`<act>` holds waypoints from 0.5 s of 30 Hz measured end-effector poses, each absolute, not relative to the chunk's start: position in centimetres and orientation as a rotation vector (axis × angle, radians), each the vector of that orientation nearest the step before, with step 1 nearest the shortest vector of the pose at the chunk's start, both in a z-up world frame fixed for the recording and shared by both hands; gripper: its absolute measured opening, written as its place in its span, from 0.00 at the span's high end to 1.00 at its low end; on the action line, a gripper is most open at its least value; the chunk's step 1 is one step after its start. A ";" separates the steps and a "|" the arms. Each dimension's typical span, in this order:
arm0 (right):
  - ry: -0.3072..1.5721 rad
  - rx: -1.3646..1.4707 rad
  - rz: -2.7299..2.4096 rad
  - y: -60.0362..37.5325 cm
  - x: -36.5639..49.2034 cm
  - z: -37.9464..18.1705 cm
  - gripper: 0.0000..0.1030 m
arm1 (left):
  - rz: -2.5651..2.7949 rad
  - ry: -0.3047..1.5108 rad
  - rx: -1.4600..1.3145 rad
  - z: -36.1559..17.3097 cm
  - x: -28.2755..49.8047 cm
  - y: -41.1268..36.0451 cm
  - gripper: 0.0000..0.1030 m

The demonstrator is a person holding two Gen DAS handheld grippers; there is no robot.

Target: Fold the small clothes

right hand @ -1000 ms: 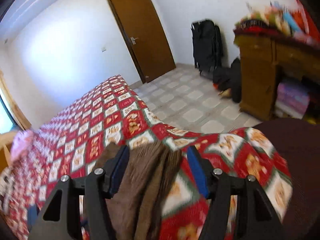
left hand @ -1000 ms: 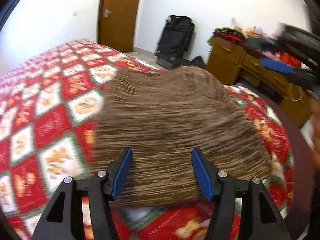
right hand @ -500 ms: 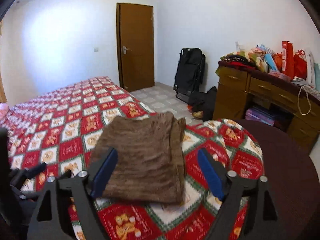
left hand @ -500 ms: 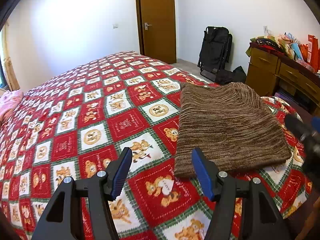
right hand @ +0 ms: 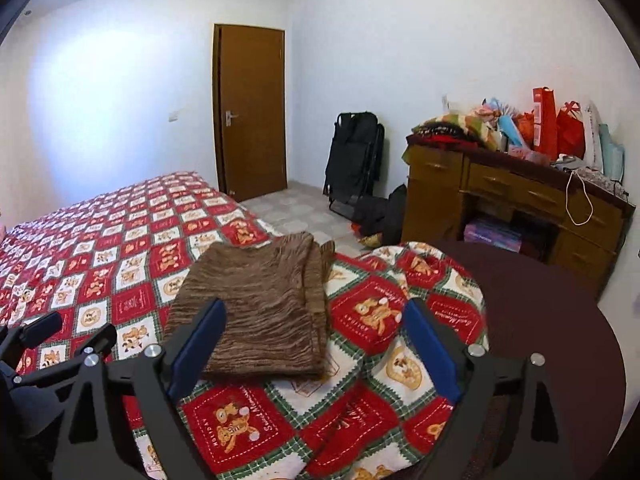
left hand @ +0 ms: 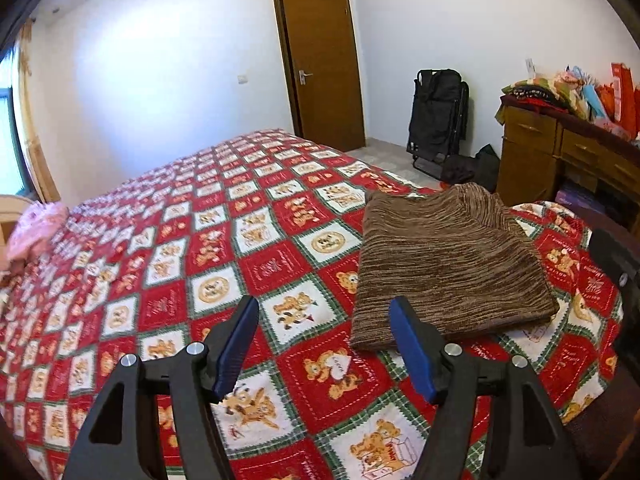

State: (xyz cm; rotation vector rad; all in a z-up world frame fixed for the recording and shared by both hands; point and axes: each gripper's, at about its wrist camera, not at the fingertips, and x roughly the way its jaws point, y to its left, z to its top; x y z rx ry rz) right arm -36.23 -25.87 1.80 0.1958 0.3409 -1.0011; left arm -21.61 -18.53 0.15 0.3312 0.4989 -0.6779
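White walls all around, with one brown door (left hand: pixel 322 68) shut at the far side. One big bed with a red, white and green bear quilt (left hand: pixel 168 264) filling most of both views. One brown stripy sweater (left hand: pixel 444 264), folded flat, lying on the quilt near the bed's corner, touching no tongs.

Two tongs in all. Left gripper (left hand: pixel 324 344) held above the quilt just beside the sweater's near edge, jaws apart and just now opening wider, only quilt showing between the blue pads, though one pad covers a bit of the sweater's corner in the left view. Right gripper (right hand: pixel 314 348) held above the sweater's near edge, jaws wide apart and just now opening wider, gripping nothing, sweater and quilt seen between them but not touched.

One wooden desk (right hand: pixel 516 196) by the wall, piled with bags and cloth, too jumbled to count. One black folded thing (right hand: pixel 354 160) leaning on the wall, hard to name. One dark round surface (right hand: pixel 560 320) at the right, cut off by the edge. One pink bundle (left hand: pixel 34 228) at the far left of the bed, partly cut off and blurry. Part of the left tongs poking in at the left side of the right view, mostly cut off.
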 end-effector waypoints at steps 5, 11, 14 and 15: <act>0.322 0.210 -1.004 -25.9 -36.5 2.0 0.10 | -0.704 0.479 0.311 0.6 -22.2 -18.0 0.33; 0.329 0.212 -1.006 -25.8 -36.4 1.8 0.10 | -0.708 0.468 0.306 1.1 -22.6 -17.8 0.33; 0.325 0.213 -1.005 -25.7 -36.5 1.9 0.10 | -0.707 0.463 0.296 1.3 -22.6 -17.6 0.33; 0.320 0.211 -1.008 -25.6 -36.6 1.9 0.10 | -0.703 0.458 0.298 1.4 -22.6 -17.6 0.33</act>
